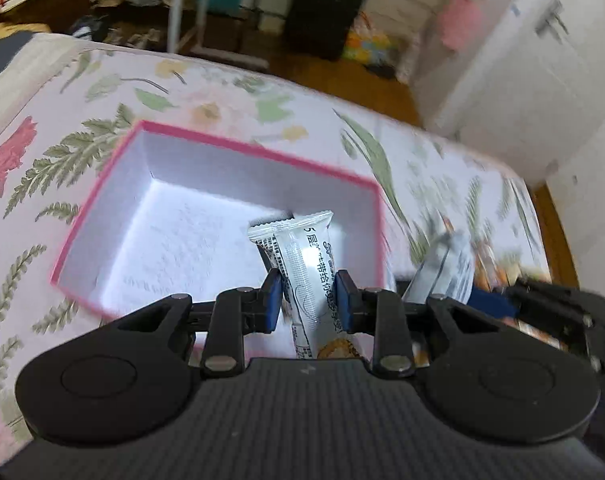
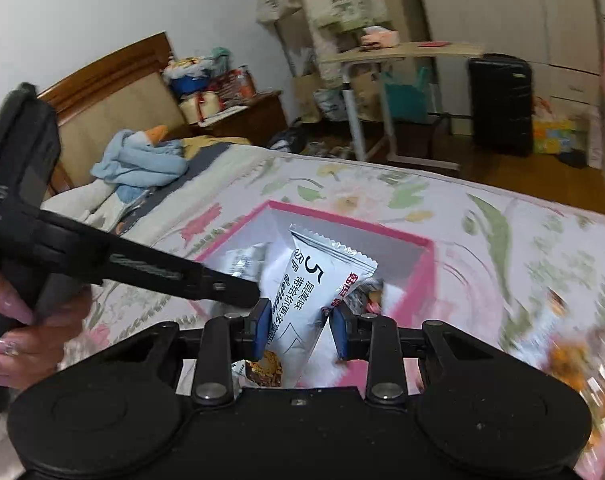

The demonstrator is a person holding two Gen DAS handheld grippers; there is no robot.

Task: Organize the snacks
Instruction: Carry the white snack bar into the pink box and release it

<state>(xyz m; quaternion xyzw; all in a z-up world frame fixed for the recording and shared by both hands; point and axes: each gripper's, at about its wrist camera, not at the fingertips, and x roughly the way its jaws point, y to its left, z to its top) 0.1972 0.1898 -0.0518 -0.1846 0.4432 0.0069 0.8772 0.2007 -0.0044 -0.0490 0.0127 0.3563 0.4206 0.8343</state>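
Observation:
A pink-rimmed white box [image 1: 102,184] lies open on the flowered bedspread; it also shows in the right wrist view [image 2: 426,276]. My left gripper [image 1: 309,300] is shut on a white snack packet [image 1: 306,248] and holds it over the box's near right part. My right gripper [image 2: 300,330] is shut on a like white snack packet [image 2: 322,276] marked with a 5, held over the box. The left gripper [image 2: 238,294] reaches in from the left in the right wrist view. The right gripper [image 1: 494,304] with its packet shows at the right in the left wrist view.
More snack packets [image 2: 574,360] lie blurred on the bedspread to the right of the box. A blue plush and blanket [image 2: 142,160] lie near the headboard. Beyond the bed stand a folding table [image 2: 398,52] and a black suitcase [image 2: 502,100].

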